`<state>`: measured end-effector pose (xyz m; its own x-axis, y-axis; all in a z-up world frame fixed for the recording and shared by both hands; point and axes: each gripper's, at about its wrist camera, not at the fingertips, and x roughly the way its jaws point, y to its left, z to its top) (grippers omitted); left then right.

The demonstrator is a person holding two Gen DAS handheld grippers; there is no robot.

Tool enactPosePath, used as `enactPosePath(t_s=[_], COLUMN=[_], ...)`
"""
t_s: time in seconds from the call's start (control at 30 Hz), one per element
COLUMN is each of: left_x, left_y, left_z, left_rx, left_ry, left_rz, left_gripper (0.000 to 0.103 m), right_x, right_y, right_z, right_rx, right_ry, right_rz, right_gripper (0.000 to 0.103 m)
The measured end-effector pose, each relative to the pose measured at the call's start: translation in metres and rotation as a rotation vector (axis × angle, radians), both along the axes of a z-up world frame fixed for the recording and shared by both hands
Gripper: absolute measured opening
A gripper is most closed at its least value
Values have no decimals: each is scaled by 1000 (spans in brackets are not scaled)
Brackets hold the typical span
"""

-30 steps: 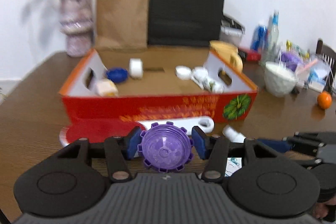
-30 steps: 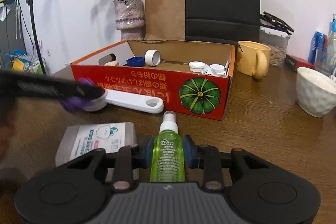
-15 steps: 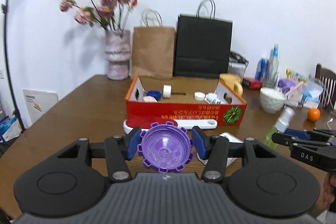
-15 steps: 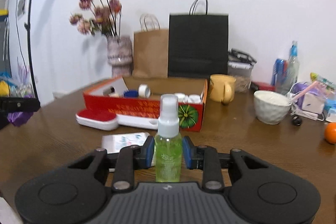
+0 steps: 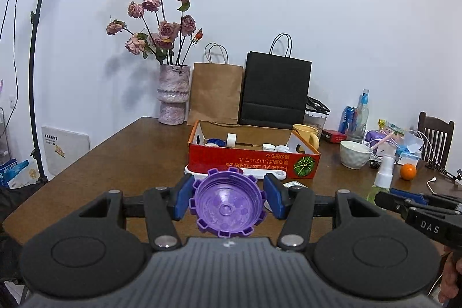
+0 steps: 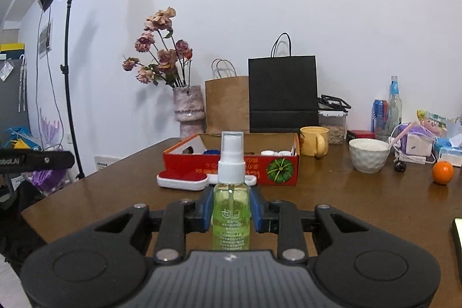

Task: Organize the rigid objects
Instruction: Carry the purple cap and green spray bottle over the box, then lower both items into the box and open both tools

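Left wrist view first: at the far left we see a black light stand (image 5: 34,48), then a vase of dried roses (image 5: 173,94) at the back edge of the wooden table (image 5: 130,152). Right of the vase stand a brown paper bag (image 5: 216,94) and a black paper bag (image 5: 275,91) against the wall. In front of them lies our red cardboard box (image 5: 251,160), open at the top, with small white and blue caps inside; a white and red case (image 5: 234,172) lies against its near wall. Close to the lens, our left gripper (image 5: 228,199) is clenched on a purple toothed cap (image 5: 228,207), both blue pads pressing its rim, held above the near table edge. Further right sit a yellow mug (image 5: 307,134), a white bowl (image 5: 355,153) and an orange (image 5: 408,171).

From the right wrist view, our right gripper (image 6: 231,208) grasps a green spray bottle (image 6: 231,210) upright, pads tight on its body. Its jaws have just been closing further on the bottle. It too is up off the table, short of the box.
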<state>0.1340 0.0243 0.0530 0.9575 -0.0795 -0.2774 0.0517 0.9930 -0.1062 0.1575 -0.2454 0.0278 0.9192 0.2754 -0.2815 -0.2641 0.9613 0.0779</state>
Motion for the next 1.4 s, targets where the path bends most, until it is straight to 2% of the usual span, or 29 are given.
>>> enactPosePath(t_s=[0.2, 0.4, 0.53, 0.7, 0.77, 0.87, 0.93, 1.0, 1.03, 1.07, 1.1, 1.23, 1.4], left_x=[6, 39, 91, 176, 217, 286, 329, 366, 384, 398, 414, 458, 485], left_y=[-2, -10, -14, -16, -16, -13, -12, -16, -19, -22, -24, -24, -28], left_z=[-1, 1, 16, 37, 41, 40, 32, 20, 11, 3, -7, -37, -62], left_rx=[6, 37, 69, 67, 46, -10, -23, 26, 58, 84, 97, 129, 162], left_ry=[1, -3, -39, -9, 24, 130, 197, 237, 252, 271, 297, 373, 447], left_rz=[-3, -26, -54, -101, -124, -132, -123, -109, -89, -84, -80, -86, -83], left_gripper=[53, 54, 53, 54, 54, 54, 53, 54, 54, 54, 54, 54, 54], right_x=[-5, 27, 70, 149, 188, 253, 300, 341, 363, 379, 398, 445, 460], right_y=[-4, -13, -18, -23, -22, -15, -5, 6, 13, 18, 24, 40, 54], right_z=[-1, 9, 31, 65, 74, 79, 75, 62, 52, 43, 31, -15, -45], right_rx=[14, 19, -12, -63, -87, -146, -190, -225, -237, -245, -246, -257, -244], right_ry=[-7, -19, -56, -67, -29, 52, 118, 179, 213, 236, 273, 363, 395], right_rz=[-13, 9, 33, 65, 96, 145, 155, 142, 138, 135, 125, 101, 120], right_gripper=[25, 25, 25, 25, 25, 25, 25, 22, 16, 2, 0, 0, 1])
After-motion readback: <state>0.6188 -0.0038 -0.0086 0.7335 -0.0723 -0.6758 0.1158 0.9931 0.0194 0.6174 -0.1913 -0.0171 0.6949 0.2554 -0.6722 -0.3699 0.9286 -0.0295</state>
